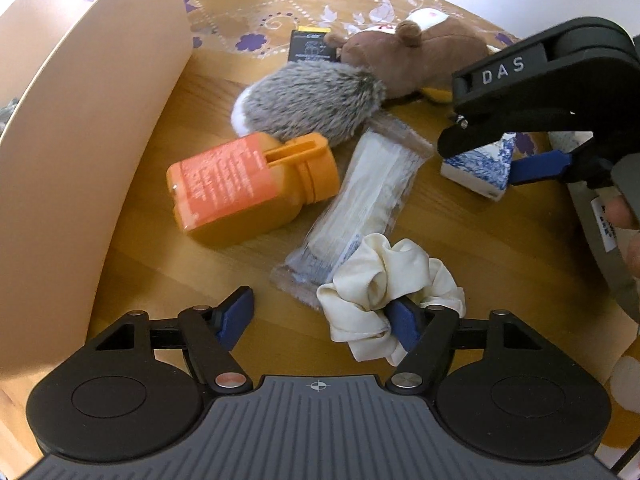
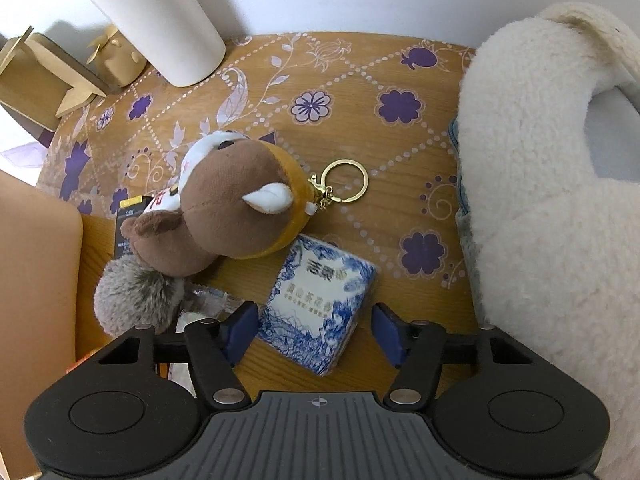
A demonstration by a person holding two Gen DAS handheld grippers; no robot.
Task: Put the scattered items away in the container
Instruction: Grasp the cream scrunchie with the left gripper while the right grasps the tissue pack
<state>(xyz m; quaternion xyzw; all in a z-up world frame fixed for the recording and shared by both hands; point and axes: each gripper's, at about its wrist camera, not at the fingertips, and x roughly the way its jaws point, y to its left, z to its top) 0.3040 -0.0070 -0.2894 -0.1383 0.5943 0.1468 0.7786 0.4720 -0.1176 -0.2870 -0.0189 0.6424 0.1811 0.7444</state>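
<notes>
A cream scrunchie lies on the wooden table near my left gripper, which is open. Its right finger pokes into the scrunchie's folds and the left one stands over bare wood. A blue-and-white patterned box lies between the jaws of my right gripper, which is open, with a small gap at each pad. The same box shows in the left wrist view under the right gripper. The container's beige wall rises at the left.
Scattered on the table are an orange plastic bottle, a clear packet, a grey furry plush, a brown plush with a gold key ring and a small black pack. A white fleecy item crowds the right; a white flask stands at the back.
</notes>
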